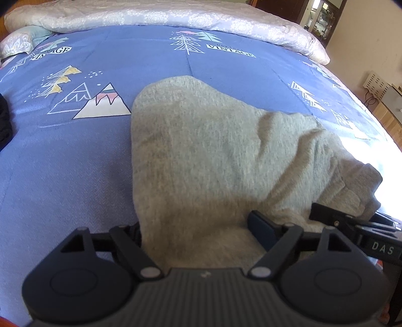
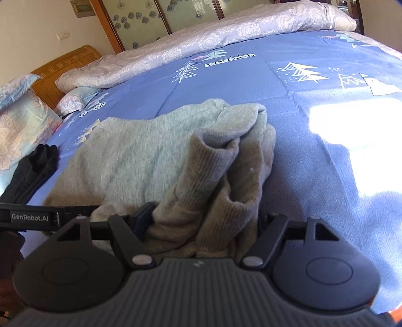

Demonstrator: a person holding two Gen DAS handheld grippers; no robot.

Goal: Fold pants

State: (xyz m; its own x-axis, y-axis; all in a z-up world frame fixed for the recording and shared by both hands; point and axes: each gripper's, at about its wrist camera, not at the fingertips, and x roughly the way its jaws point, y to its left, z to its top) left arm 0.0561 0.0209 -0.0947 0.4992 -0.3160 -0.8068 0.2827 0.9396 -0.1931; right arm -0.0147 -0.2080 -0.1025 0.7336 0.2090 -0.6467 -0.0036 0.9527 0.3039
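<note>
Where the left wrist camera looks down, the grey pants (image 1: 201,156) lie folded on the blue bedspread (image 1: 70,163), their near end filling the gap between the fingers of the left gripper (image 1: 198,234). From that end the cloth runs away from the camera to a rounded far edge, while a bunched part trails off to the right, so the long axis leans up and slightly rightward. Its jaws stand wide apart; the right pad (image 1: 260,232) shows beside the cloth, the left one is hidden behind it, and whether either presses on the fabric I cannot tell. At the right edge the right gripper (image 1: 334,220) reaches in at the bunched end. A pale quilt (image 1: 176,15) lies rolled along the far side of the bed, and a black garment (image 1: 5,120) sits at the left edge. In the right wrist view, the ribbed cuffs (image 2: 206,181) of the pants stand crumpled between the fingers of the right gripper (image 2: 203,221), jaws wide apart with cloth heaped between them; a firm grip cannot be told. Behind the cuffs the flat body stretches left and away. The black garment (image 2: 32,171) lies to the left, near a pillow (image 2: 20,125), and bright sunlight falls on the bedspread (image 2: 326,156) at right.
</note>
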